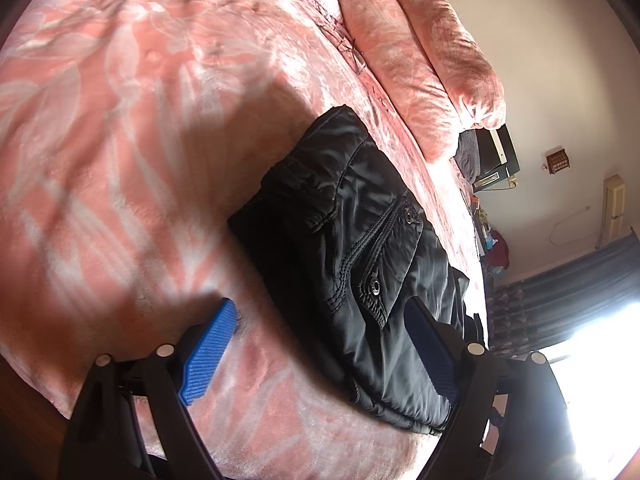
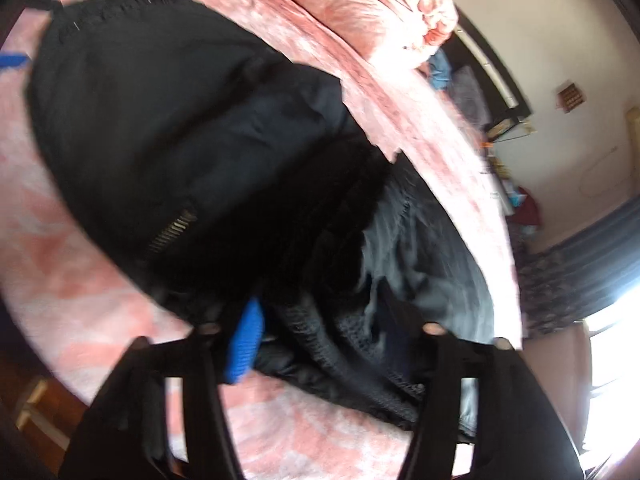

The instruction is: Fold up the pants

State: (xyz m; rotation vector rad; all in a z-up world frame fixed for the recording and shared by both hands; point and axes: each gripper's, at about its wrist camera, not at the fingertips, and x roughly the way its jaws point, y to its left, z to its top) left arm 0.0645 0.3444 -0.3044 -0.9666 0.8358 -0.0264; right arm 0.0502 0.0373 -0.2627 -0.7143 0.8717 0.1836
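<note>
Black pants (image 1: 352, 248) lie folded into a compact stack on the pink floral bedspread (image 1: 120, 120), a snap pocket facing up. My left gripper (image 1: 324, 344) is open, its blue pads (image 1: 208, 348) wide apart over the near edge of the stack, holding nothing. In the blurred right wrist view the pants (image 2: 180, 128) fill the middle, with a zipper and the waistband showing. My right gripper (image 2: 320, 340) is open, one blue pad (image 2: 246, 344) visible, with the pants' waistband edge lying between the fingers. The left gripper's blue tip (image 2: 12, 60) shows at the far left.
A rolled pink blanket (image 1: 432, 60) lies along the far side of the bed. Beyond the bed's edge are a dark cabinet (image 1: 496, 156), clutter, a curtain (image 1: 568, 300) and a bright window. The bed's near edge drops to the floor (image 2: 36, 408).
</note>
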